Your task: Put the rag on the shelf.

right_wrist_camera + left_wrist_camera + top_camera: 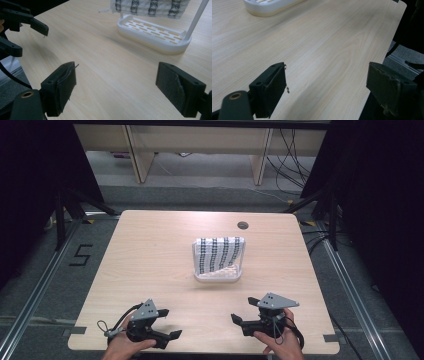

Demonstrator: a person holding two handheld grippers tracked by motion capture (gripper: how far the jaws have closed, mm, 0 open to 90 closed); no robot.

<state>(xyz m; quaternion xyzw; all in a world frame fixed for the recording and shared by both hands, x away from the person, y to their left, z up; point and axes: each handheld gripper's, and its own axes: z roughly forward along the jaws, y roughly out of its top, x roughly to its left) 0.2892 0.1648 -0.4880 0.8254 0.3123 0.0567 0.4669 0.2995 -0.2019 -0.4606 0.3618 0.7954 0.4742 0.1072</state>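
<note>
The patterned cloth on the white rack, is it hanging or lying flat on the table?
Hanging. The patterned cloth is draped over the white rack, whose slotted base beneath it is bare.

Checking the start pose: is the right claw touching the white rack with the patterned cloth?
Apart. The high view shows bare table between the right claw and the white rack; its jaws stand open.

A white slotted rack [217,274] with an oval base and thin upright posts stands near the worktop's [150,255] centre, slightly toward 1 o'clock. A white cloth [220,253] patterned with dark vertical bands hangs draped over its posts.
</note>
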